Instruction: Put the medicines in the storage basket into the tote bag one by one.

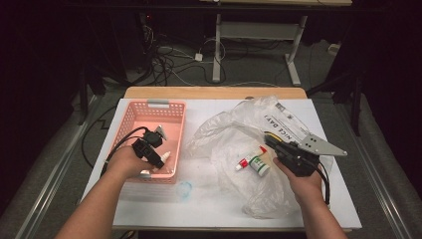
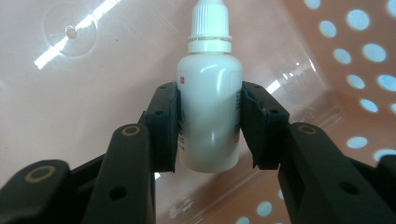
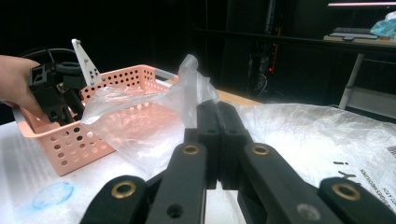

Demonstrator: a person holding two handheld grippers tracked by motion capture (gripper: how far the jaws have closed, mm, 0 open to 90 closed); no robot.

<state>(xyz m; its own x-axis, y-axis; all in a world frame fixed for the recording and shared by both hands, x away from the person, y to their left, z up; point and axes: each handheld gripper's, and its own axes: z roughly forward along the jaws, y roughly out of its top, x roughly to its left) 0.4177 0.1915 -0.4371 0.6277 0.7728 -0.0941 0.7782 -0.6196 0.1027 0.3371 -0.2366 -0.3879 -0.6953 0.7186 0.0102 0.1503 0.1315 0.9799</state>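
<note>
The left tongs (image 2: 209, 123) reach down into the pink basket (image 1: 130, 117) at the left of the tabletop (image 1: 209, 204) and grip a small white dropper bottle (image 2: 209, 112) by its sides, cap pointing away toward the basket floor. The right tongs (image 3: 217, 140) are pressed together on a fold of the clear plastic bag (image 1: 234, 129), which is spread over the right half of the tabletop. A red-capped tube (image 1: 250, 160) and a green-labelled bottle (image 1: 259, 164) lie in the bag, just beside the right tongs
</note>
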